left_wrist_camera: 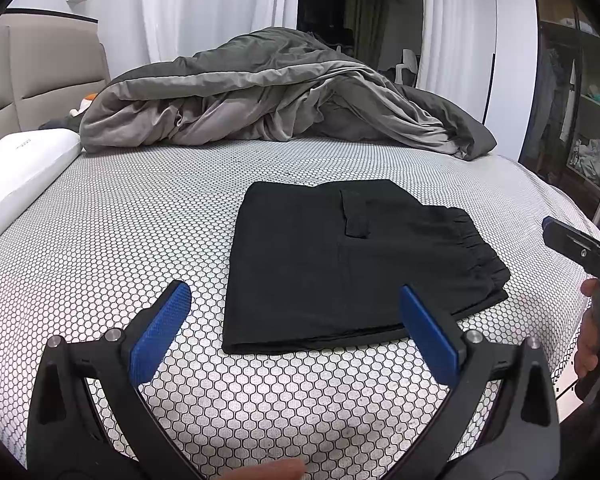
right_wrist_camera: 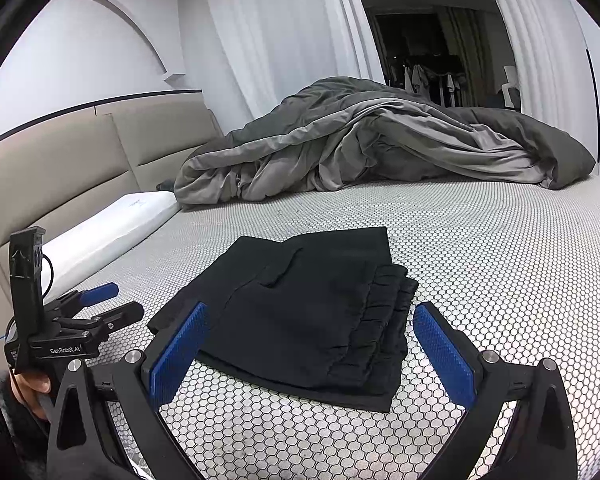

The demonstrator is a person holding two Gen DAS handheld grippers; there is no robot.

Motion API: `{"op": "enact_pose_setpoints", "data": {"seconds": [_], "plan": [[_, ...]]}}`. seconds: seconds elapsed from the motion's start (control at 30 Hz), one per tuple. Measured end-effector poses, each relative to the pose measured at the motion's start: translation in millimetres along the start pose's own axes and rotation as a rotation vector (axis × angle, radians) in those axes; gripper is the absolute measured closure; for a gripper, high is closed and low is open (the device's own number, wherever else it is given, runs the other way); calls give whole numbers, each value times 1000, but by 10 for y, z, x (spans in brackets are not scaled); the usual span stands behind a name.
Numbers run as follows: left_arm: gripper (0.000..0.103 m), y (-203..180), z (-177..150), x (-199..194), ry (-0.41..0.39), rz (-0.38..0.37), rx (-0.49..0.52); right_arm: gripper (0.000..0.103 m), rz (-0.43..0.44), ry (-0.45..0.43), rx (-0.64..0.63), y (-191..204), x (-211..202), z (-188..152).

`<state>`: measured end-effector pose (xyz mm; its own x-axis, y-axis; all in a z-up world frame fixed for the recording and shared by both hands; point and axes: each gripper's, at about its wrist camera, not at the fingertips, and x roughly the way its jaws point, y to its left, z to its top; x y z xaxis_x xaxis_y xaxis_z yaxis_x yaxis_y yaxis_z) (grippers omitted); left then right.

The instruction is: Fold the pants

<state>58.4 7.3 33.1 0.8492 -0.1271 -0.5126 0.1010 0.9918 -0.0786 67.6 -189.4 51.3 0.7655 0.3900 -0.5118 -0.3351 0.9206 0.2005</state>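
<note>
The black pants lay folded into a flat, neat stack on the bed — waistband toward the right. Both the left gripper and the right gripper hovered just before it, jaws spread wide, holding nothing. A rumpled grey blanket sat behind.

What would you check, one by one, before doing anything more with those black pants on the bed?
1. Pants folded into a compact stack: ok.
2. Elastic waistband layers lined up: ok, roughly.
3. Left gripper open, holding nothing: ok.
4. Right gripper open, holding nothing: ok.
5. Grey duvet apart from the pants: ok.
6. Bottom layer flush with the stack: not ok; it sticks out at the near edge.
</note>
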Motion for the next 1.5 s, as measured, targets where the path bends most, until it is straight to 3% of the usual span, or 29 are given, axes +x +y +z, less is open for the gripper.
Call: {"op": "enact_pose_setpoints", "data": {"seconds": [1.5], "plan": [[0, 153, 37, 18, -2, -23, 16, 0, -6, 8, -14, 16, 4, -1]]}}
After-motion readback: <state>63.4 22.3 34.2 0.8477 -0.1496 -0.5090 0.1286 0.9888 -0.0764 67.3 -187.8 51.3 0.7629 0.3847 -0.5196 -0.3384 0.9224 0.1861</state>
